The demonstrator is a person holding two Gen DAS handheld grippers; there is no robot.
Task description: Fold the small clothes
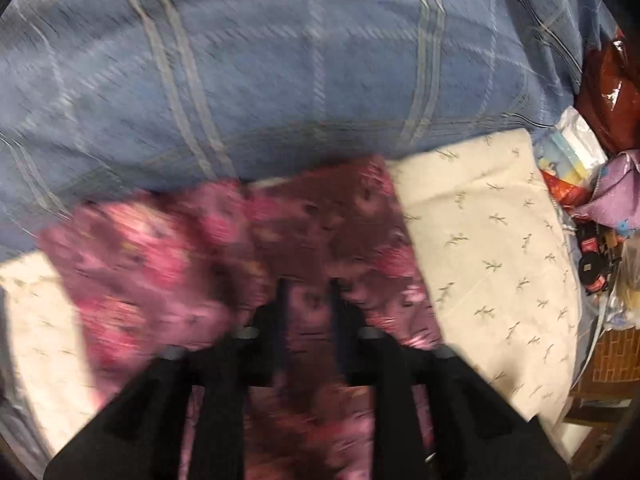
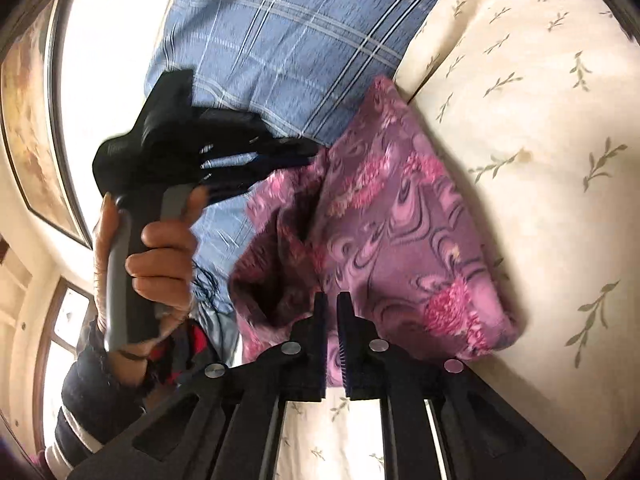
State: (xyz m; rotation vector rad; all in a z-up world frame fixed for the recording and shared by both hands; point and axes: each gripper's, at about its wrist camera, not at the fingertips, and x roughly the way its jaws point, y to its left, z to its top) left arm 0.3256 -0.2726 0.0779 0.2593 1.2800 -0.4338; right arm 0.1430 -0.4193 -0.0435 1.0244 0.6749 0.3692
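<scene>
No readable text, label, brand, number or sign appeared in either wrist view. Small red labels on dark objects [image 1: 591, 258] at the right edge of the left wrist view were too small and blurred to make out.

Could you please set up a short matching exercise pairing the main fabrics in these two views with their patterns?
Things:
1. garment
2. blanket
3. sheet
4. left gripper

Descriptions:
A. cream with small leaf sprigs
B. blue with pale check lines
C. plain black
D. purple with pink flowers

Pairs: 1-D, 2-B, 3-A, 4-C
</scene>
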